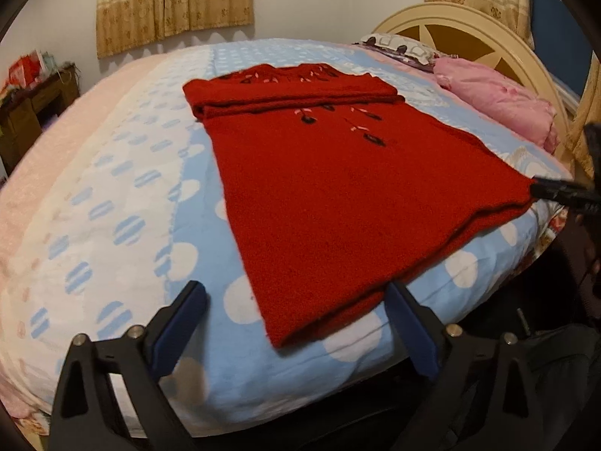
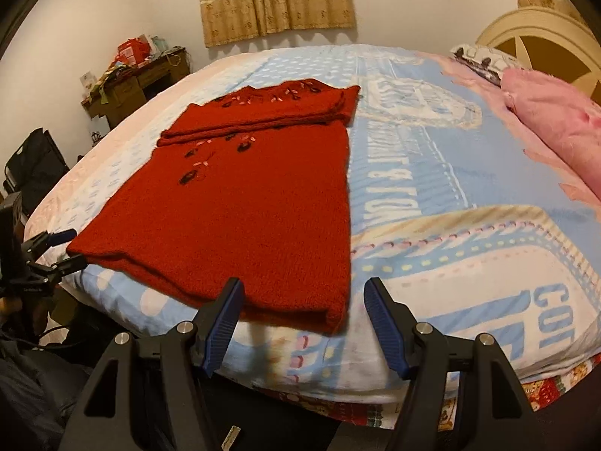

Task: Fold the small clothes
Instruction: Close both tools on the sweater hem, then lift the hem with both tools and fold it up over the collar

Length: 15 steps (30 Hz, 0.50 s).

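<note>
The left wrist view takes in a bed that fills most of the picture, covered by a pale blue and white blanket with round and striped patches, and a cream headboard curving at the far right. Beige patterned curtains hang on the wall behind it, and a dark wooden cabinet piled with clutter stands at the far left. A pink pillow lies near the headboard. The red sweater is spread flat on the blanket in the middle of the bed, its sleeves folded across the chest below the embroidered neckline, its hem running along the near edge of the mattress. The left gripper stands wide open at the hem's left corner, the corner lying between the blue pads, which do not press on it. From the right wrist view, the same sweater lies left of centre on the bed, beside large printed lettering on the blanket. The right gripper is partly open around the hem's right corner, the left pad over the knit and the right pad over the blanket; it holds nothing. The left gripper shows at the far left edge, its jaws apart at the other hem corner.
</note>
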Available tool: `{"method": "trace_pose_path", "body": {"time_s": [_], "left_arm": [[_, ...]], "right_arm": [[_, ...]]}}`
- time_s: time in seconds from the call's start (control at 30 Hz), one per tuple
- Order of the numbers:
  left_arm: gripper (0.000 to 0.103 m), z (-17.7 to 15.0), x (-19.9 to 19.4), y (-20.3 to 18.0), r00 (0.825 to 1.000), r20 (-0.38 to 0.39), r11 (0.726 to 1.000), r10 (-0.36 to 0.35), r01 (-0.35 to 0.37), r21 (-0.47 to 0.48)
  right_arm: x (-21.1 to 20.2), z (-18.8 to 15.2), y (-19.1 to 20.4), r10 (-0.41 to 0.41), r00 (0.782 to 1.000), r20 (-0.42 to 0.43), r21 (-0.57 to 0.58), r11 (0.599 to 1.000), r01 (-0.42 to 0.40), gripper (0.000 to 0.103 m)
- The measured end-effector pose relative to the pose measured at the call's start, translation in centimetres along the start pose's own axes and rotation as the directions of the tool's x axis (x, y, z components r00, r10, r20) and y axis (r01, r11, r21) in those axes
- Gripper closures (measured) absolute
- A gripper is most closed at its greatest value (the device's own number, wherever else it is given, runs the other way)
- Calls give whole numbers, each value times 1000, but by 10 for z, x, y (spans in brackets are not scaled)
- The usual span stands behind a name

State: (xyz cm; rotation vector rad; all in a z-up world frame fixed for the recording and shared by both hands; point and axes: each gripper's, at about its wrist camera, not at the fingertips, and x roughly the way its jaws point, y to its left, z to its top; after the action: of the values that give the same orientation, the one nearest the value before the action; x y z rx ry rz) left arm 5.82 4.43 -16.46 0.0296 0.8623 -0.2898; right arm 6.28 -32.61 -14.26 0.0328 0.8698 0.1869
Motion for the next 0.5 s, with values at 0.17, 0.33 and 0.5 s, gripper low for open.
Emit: {"method": "trace_pose_path", "body": {"time_s": [0.17, 0.33, 0.5], "left_arm": [[15, 2, -2, -1, 1000, 11, 1000, -23, 23, 1], [62, 4, -5, -3, 997, 20, 997, -73, 72, 19], [83, 6, -10, -2, 997, 26, 997, -70, 70, 25]], "right_arm": [[5, -2, 1, 11, 1000, -4, 7, 1000, -11, 70], [1, -3, -1, 28, 999, 27, 18, 999, -28, 93], [-13, 0, 0, 43, 995, 96, 13, 999, -44, 95]]}}
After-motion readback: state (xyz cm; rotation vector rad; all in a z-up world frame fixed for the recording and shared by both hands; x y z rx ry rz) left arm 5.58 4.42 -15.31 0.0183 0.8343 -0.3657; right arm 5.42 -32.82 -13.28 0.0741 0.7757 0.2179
